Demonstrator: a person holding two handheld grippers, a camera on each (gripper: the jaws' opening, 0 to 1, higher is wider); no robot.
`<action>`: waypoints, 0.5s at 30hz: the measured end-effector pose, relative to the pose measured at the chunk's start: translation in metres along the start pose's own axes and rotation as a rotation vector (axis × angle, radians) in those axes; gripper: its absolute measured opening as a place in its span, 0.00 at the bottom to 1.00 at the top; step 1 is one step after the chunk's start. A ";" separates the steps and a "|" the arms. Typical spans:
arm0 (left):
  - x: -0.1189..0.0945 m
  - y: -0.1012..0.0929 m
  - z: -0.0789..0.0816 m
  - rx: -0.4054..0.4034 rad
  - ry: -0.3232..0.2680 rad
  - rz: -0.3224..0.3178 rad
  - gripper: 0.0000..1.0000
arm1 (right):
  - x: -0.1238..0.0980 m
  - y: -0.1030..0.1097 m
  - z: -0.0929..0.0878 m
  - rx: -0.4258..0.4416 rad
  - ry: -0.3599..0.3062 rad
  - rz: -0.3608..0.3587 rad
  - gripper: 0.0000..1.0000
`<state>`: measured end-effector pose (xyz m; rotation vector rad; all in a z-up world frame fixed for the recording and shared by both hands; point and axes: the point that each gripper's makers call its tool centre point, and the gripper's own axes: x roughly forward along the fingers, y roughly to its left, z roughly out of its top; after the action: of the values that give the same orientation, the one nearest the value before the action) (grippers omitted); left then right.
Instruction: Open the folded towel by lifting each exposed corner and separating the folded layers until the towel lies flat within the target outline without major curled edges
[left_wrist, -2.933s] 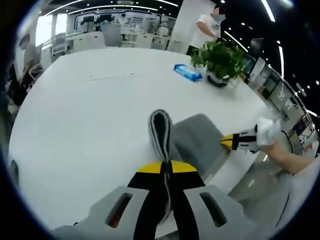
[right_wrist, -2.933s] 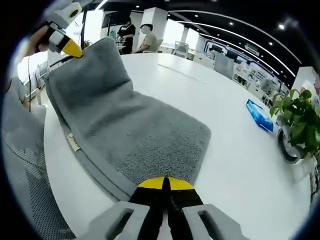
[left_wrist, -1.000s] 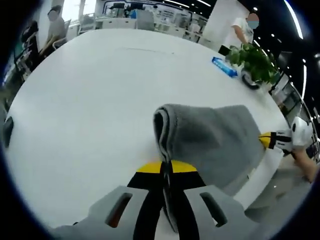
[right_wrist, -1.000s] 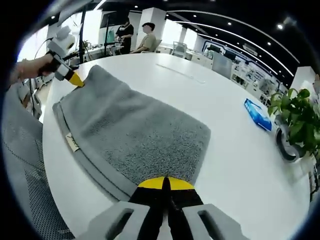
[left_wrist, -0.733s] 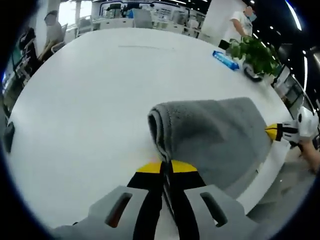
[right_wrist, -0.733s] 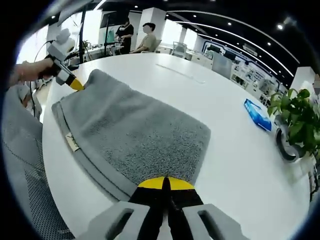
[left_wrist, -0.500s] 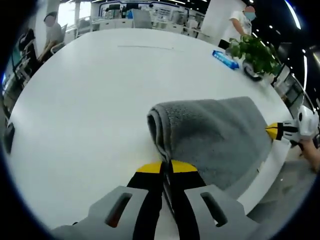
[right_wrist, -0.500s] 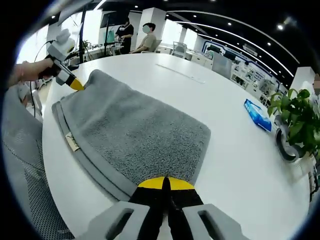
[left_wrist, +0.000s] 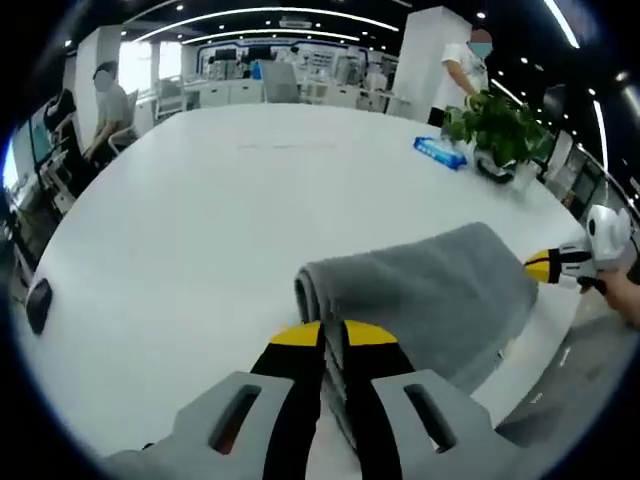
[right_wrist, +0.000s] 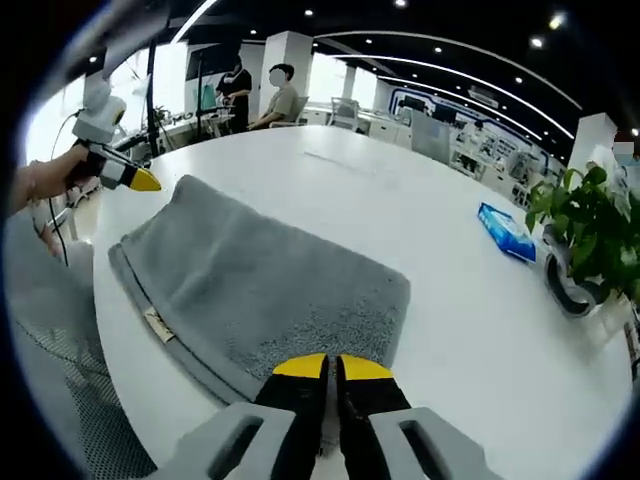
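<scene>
A grey towel (left_wrist: 430, 290) lies folded on the white table (left_wrist: 200, 220), close to the table's near edge. Its rolled fold sits just ahead of my left gripper (left_wrist: 335, 340), whose jaws stand slightly parted with towel edge showing through the gap. In the right gripper view the towel (right_wrist: 260, 280) lies flat, a small label (right_wrist: 158, 323) on its hem. My right gripper (right_wrist: 332, 368) is at the near corner, its jaws a little apart. The left gripper (right_wrist: 130, 178) hangs just off the far corner. The right gripper (left_wrist: 545, 265) sits at the towel's far edge.
A potted plant (left_wrist: 495, 125) and a blue pack (left_wrist: 440, 152) stand further along the table, and they recur as the plant (right_wrist: 585, 215) and pack (right_wrist: 505, 230). A small dark object (left_wrist: 38, 300) lies at the left edge. People (right_wrist: 270, 95) stay beyond the table.
Both grippers lowered the towel flat onto the table. Their jaws now stand slightly parted, and the left tip has come off the towel's corner. Both cameras tilted up.
</scene>
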<state>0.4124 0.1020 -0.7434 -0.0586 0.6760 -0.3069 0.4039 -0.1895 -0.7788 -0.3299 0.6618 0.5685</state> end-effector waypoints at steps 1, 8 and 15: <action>0.001 -0.007 0.004 0.011 -0.009 -0.026 0.05 | -0.001 0.003 0.003 0.002 -0.005 0.008 0.00; 0.036 -0.056 0.011 0.227 0.059 -0.132 0.04 | 0.005 0.049 0.016 -0.019 -0.018 0.104 0.00; 0.076 -0.096 0.007 0.352 0.118 -0.215 0.04 | 0.017 0.113 0.011 -0.150 0.017 0.233 0.00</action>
<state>0.4472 -0.0126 -0.7695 0.2255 0.7252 -0.6365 0.3534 -0.0878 -0.7938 -0.4015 0.6801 0.8412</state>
